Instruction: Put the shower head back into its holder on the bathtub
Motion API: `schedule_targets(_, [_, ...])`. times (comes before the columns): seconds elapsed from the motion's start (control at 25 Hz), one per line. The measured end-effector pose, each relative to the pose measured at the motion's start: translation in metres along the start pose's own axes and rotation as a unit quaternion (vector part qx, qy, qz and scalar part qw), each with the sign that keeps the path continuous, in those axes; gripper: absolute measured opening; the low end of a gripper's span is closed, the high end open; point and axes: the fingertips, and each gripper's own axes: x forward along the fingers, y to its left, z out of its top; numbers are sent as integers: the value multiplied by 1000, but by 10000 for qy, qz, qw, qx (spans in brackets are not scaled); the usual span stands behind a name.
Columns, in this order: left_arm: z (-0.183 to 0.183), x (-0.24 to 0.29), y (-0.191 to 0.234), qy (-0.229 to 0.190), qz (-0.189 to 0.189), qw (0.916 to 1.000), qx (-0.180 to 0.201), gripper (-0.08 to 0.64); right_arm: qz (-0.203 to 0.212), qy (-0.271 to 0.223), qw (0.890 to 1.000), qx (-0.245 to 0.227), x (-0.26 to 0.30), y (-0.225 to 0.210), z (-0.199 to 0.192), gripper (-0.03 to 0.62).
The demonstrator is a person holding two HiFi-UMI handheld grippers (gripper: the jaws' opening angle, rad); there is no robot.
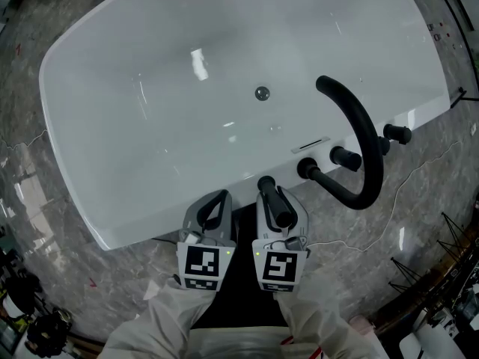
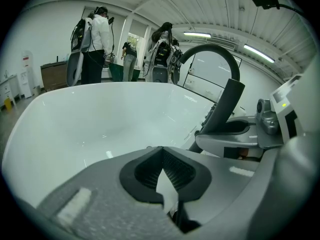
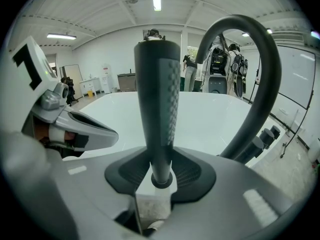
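The right gripper (image 1: 272,199) clamps the black shower head (image 3: 157,109) by the near rim of the bathtub (image 1: 112,126); the left gripper (image 1: 215,204), jaws together and empty, sits just left.

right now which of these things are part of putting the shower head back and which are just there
Part of the job:
shower head, clamped in the right gripper
bathtub; I can't make out its holder

Just there:
curved tap
knobs
drain
left gripper, shut and empty
people behind
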Motion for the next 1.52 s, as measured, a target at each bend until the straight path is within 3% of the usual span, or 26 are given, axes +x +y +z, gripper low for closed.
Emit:
schedule_targets(0.44, [-3,-6,4,-12,-15,10000,-2,0,-174,8,9993,341,1,-3,-2,138])
schedule_targets(0.64, [-2,-10,7,-35,-40,10000,-4,0,-190,229,9979,575,5,-2,-11,181])
schedule_targets(0.88, [0,-18,11,-61,-79,9999,43,0,-234,549,9944,871,-1,0,-24,188])
schedule_targets(1.16, [19,-32,9,-171,-134,9996,194,0,-131,705,9928,958,-27,6,-29,166])
schedule_targets(1.52, [65,-50,-6,-351,-149,9979,527,0,-241,436,9938,991,-66,-12,10,161])
